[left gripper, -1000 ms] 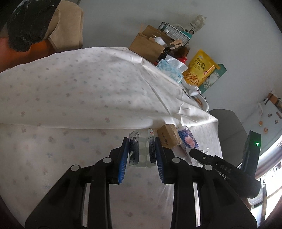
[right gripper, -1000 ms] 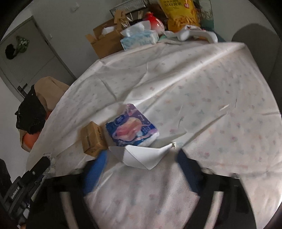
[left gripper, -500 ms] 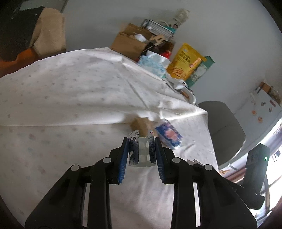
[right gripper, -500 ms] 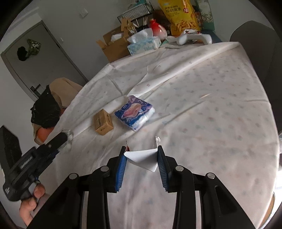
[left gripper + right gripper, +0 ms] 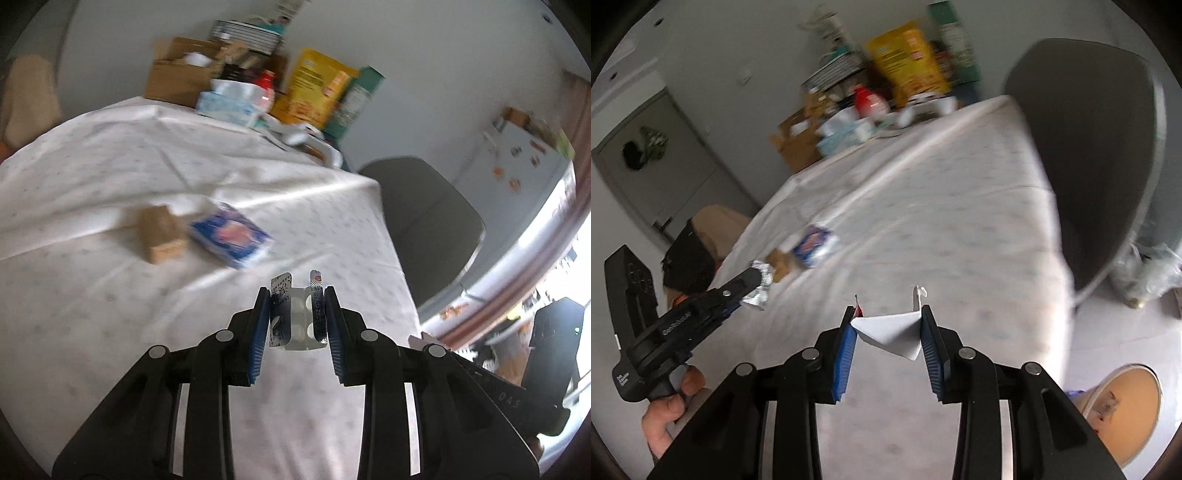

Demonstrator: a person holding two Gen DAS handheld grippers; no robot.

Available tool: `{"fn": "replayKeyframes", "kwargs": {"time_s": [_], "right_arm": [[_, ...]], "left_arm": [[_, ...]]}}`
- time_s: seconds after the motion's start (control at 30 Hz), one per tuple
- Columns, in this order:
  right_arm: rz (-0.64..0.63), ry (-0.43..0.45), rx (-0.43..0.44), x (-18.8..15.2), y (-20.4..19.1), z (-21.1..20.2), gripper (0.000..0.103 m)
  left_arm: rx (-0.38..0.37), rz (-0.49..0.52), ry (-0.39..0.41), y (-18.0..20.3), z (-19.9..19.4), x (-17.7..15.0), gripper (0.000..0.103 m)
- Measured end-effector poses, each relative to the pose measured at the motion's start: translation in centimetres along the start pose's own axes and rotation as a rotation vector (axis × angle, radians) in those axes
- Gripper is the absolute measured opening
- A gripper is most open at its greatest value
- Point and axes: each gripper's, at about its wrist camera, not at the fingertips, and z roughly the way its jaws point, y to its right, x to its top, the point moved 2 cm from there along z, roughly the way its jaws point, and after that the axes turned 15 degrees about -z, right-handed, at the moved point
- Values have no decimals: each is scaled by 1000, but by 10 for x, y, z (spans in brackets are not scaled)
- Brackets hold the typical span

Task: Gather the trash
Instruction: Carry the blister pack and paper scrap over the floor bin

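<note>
Foil blister pack (image 5: 297, 320) clamped in left hand-held gripper (image 5: 297, 325), folded white paper (image 5: 892, 333) pinched in right hand-held gripper (image 5: 888, 334).

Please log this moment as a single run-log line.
left gripper: shut on blister pack | right gripper: shut on folded paper | on table: small carton, blue packet

Box (image 5: 161, 236) left of packet (image 5: 232, 235)

A counter (image 5: 110, 177) draped in a creased white cloth with faint dots carries a small brown box (image 5: 161, 234) just beside a blue packet (image 5: 232, 234) near its middle; along the far edge stand a cardboard box (image 5: 177, 79), a tissue pack (image 5: 231, 101) and a yellow snack bag (image 5: 314, 92)
</note>
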Motion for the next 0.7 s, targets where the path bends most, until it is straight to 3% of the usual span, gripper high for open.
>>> {"fn": "replayKeyframes", "kwargs": {"time_s": [0.3,0.7], "right_arm": [[155,48,-130,-39,84,-57,34],[292,68,-260,-93,163,-110,34]], "left_arm": [[-51,129,-77,65,24,-32,29],[-143,331,-206,169,62,-92,29]]}}
